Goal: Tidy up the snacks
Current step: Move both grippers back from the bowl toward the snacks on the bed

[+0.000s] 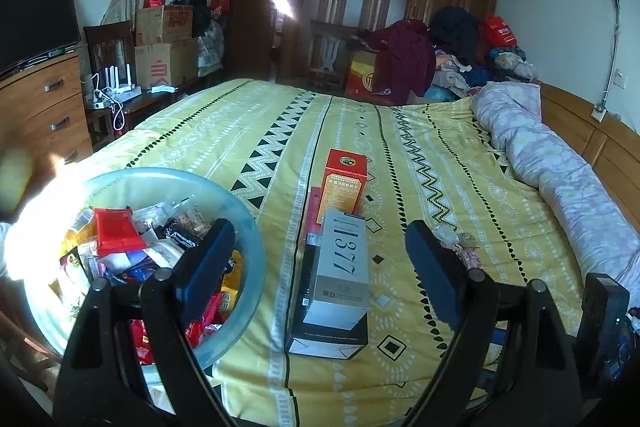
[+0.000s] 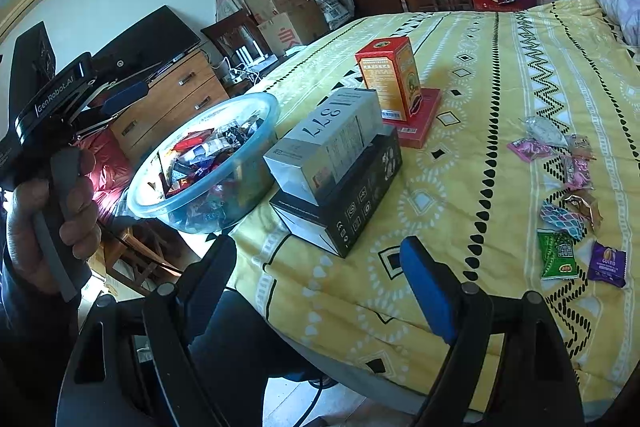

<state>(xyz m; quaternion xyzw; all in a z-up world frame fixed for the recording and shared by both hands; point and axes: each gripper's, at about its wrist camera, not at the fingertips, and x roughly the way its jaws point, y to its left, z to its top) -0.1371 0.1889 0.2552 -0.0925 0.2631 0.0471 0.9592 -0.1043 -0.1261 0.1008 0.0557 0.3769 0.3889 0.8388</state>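
A clear plastic bowl (image 1: 252, 239) heaped with wrapped snacks sits at the bed's left edge, also the bowl (image 2: 256, 107). Right of it a white box (image 1: 344, 267) lies on a black box (image 1: 328, 333), with an upright red box (image 1: 346, 183) behind. Several loose snack packets lie on the yellow sheet, among them a green packet (image 2: 556, 255), a purple packet (image 2: 606, 265) and a pink packet (image 2: 528, 149). My left gripper (image 1: 320, 267) is open and empty, near the bowl. My right gripper (image 2: 320, 275) hangs open and empty over the bed's near edge, short of the packets.
A rolled lilac quilt (image 1: 560, 167) lies along the bed's right side. A wooden dresser (image 2: 168, 103) with a TV stands left of the bed, with cardboard boxes (image 1: 164, 47) behind. A wardrobe and a pile of clothes (image 1: 460, 47) fill the far end.
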